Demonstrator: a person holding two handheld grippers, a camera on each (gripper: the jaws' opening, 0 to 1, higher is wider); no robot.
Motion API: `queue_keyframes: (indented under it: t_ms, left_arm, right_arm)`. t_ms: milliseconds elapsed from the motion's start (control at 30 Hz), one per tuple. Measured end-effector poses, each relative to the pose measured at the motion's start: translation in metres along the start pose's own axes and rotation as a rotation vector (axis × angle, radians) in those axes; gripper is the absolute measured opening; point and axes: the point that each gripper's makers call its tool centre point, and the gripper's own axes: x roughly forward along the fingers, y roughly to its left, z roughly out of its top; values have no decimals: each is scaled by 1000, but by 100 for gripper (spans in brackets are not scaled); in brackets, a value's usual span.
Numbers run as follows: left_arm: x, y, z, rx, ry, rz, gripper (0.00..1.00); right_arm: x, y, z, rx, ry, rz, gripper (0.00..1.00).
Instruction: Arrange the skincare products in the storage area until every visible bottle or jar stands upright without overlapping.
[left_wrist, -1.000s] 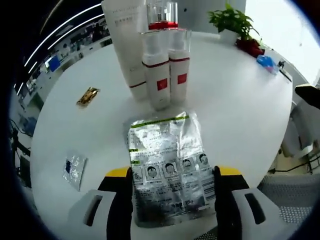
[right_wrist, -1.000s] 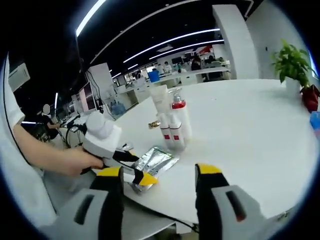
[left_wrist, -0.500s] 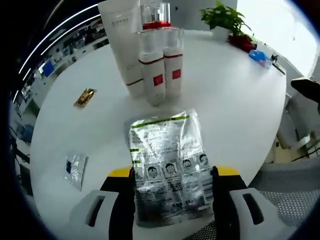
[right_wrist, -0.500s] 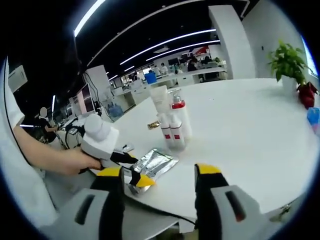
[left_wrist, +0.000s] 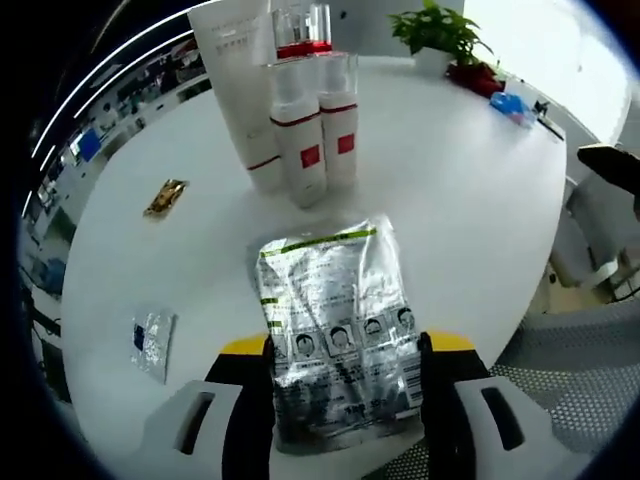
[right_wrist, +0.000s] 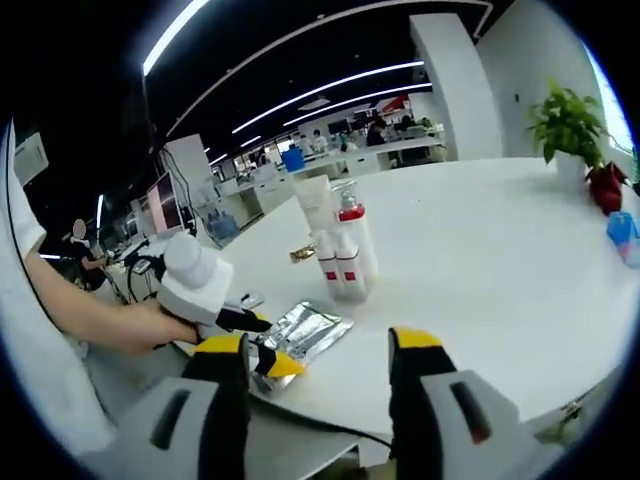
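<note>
- My left hand-held gripper (left_wrist: 346, 400) is clamping a crinkled silver foil pouch (left_wrist: 335, 320) at the round white desk's (left_wrist: 470, 200) near edge.
- My right hand-held gripper (right_wrist: 320, 385) is hovering with jaws spread wide, holding nothing.
- Slim white bottles (left_wrist: 312, 140) are standing clustered upright.

A silver foil pouch (left_wrist: 340, 335), edged with a green stripe and printed with small black-and-white figures, is seen between the yellow-tipped black jaws of the left claw (left_wrist: 345, 400). Beyond it, white bottles (left_wrist: 318, 135) banded and labelled in red are seen (one capped in red) on the white bench (left_wrist: 460, 210). Left of the claw, a gold sachet (left_wrist: 166, 196) and a silver-and-blue sachet (left_wrist: 151, 340) are noted.
</note>
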Motion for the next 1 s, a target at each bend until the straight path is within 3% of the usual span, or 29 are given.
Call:
queue_keyframes:
  t_ms: [233,300,367,1000]
  left_arm:
    - [-1,3,1,-6,-6,-12,51]
    - [-1,7,3,-49,-25,-30,40]
    - [-2,11,4,-102,-35,-53,36]
    - [-6,13,3,-144,-104,-112,24]
  right_arm:
    - [-1,3,-2,5,-1,-8,56]
    - [-1,3,-2,4,-1,-13,56]
    - [-2,3,-1,5,-3,-17,56]
    - [-3,7,-1,-2,-2,-33,55]
